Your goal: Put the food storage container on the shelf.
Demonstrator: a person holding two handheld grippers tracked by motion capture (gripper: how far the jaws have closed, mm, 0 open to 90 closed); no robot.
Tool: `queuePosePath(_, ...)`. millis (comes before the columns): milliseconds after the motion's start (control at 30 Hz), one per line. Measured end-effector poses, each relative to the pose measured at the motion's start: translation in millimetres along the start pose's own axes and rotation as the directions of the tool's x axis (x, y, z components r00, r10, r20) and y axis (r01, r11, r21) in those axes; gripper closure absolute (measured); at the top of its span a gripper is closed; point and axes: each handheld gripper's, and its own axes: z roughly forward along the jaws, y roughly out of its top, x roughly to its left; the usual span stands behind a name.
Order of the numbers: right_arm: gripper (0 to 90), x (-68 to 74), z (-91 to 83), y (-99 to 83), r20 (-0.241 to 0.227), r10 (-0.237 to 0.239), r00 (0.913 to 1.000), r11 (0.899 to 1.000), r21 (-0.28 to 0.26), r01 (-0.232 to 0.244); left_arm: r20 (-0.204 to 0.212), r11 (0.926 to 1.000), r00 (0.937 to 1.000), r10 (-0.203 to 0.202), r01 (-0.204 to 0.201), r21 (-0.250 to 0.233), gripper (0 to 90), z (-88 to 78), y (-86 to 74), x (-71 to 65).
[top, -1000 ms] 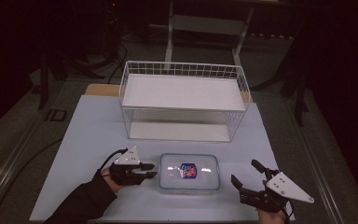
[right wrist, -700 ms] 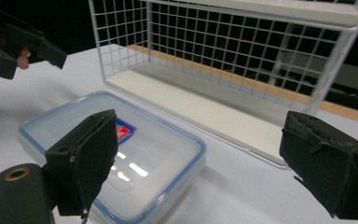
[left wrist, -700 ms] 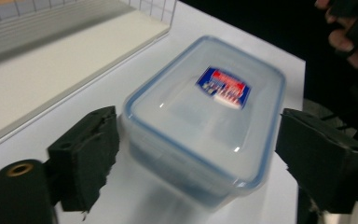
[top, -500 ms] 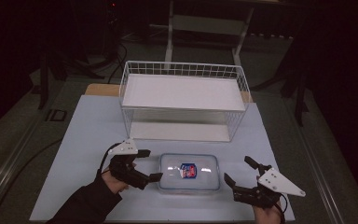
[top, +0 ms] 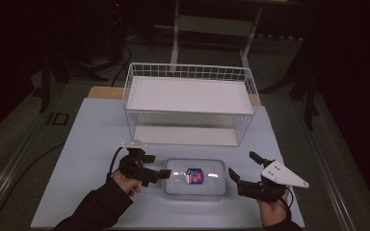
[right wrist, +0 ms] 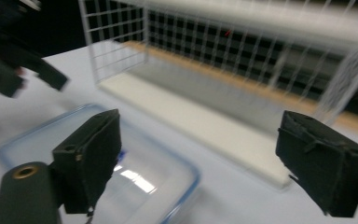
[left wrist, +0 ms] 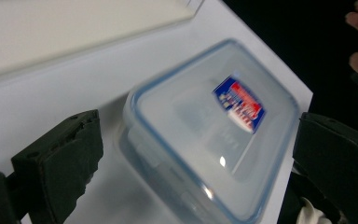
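Observation:
A clear plastic container with a blue-rimmed lid and a red-and-blue label [top: 196, 177] lies flat near the table's front edge. My left gripper [top: 158, 166] is open at its left end, one jaw nearly touching the lid's corner. In the left gripper view the container [left wrist: 205, 140] lies between the spread jaws of the left gripper [left wrist: 198, 135]. My right gripper [top: 243, 164] is open just off the container's right end, not touching it. In the right gripper view its jaws stand wide apart above the container's corner [right wrist: 121, 177].
A white wire basket rack [top: 190, 103] with a white shelf board stands behind the container; it appears close ahead [right wrist: 242, 51] in the right gripper view. The pale blue mat [top: 91, 139] covers the table [top: 101, 91]. Dark floor and cables surround it.
Both grippers have closed in on the container: the left one swung right toward its left end, the right one moved left and forward toward its right end. The container has not moved.

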Motion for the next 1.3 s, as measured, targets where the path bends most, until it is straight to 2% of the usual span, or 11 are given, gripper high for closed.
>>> queuePosePath(167,13.0,-3.9,10.8,-7.4,-0.064,0.065,0.9958,0.995,0.081,-0.059,0.018,0.9903,0.9924,-0.122,0.121,0.069,2.5,11.2,-5.3,10.7)
queuePosePath(400,10.1,0.7,17.9,-11.7,-0.058,0.067,0.9961,0.988,0.142,-0.058,0.065,0.9594,0.9621,-0.265,0.256,0.118,14.7,18.7,-13.3,26.8)
queuePosePath(633,10.1,3.6,18.1,-16.2,-0.075,0.074,0.9945,0.983,0.176,-0.060,0.141,0.9433,0.9389,-0.314,0.292,0.158,36.0,24.5,-20.9,37.7)
queuePosePath(733,10.2,3.4,18.3,-18.4,-0.085,0.088,0.9925,0.979,0.191,-0.070,0.207,0.9331,0.9156,-0.345,0.310,0.182,40.9,27.1,-24.2,41.2)
queuePosePath(800,10.2,3.1,18.5,-20.4,-0.088,0.094,0.9916,0.976,0.206,-0.074,0.213,0.9367,0.9175,-0.336,0.301,0.179,44.0,26.2,-24.5,41.6)
queuePosePath(867,12.8,2.4,20.6,-23.5,-0.096,0.103,0.9901,0.969,0.237,-0.077,0.226,0.9319,0.9085,-0.352,0.317,0.177,45.8,26.0,-25.4,43.8)
queuePosePath(967,13.5,1.2,26.9,-30.3,-0.113,0.140,0.9837,0.951,0.293,-0.102,0.234,0.9334,0.9081,-0.347,0.311,0.178,48.5,23.9,-25.1,43.7)
queuePosePath(1100,13.9,-2.8,34.4,-36.4,-0.128,0.207,0.9700,0.925,0.350,-0.151,0.230,0.9514,0.9282,-0.293,0.259,0.167,52.6,18.6,-23.5,34.5)
queuePosePath(1133,14.4,-4.7,35.7,-37.0,-0.132,0.230,0.9642,0.917,0.360,-0.170,0.225,0.9565,0.9357,-0.272,0.237,0.169,53.1,16.8,-23.2,31.6)
queuePosePath(1233,16.4,-8.9,37.1,-38.3,-0.145,0.282,0.9483,0.900,0.381,-0.210,0.231,0.9587,0.9363,-0.265,0.230,0.167,55.1,15.0,-23.6,30.0)
queuePosePath(1300,19.9,-12.0,38.2,-40.5,-0.167,0.333,0.9282,0.879,0.410,-0.242,0.228,0.9634,0.9417,-0.247,0.214,0.162,55.3,13.5,-24.1,27.6)
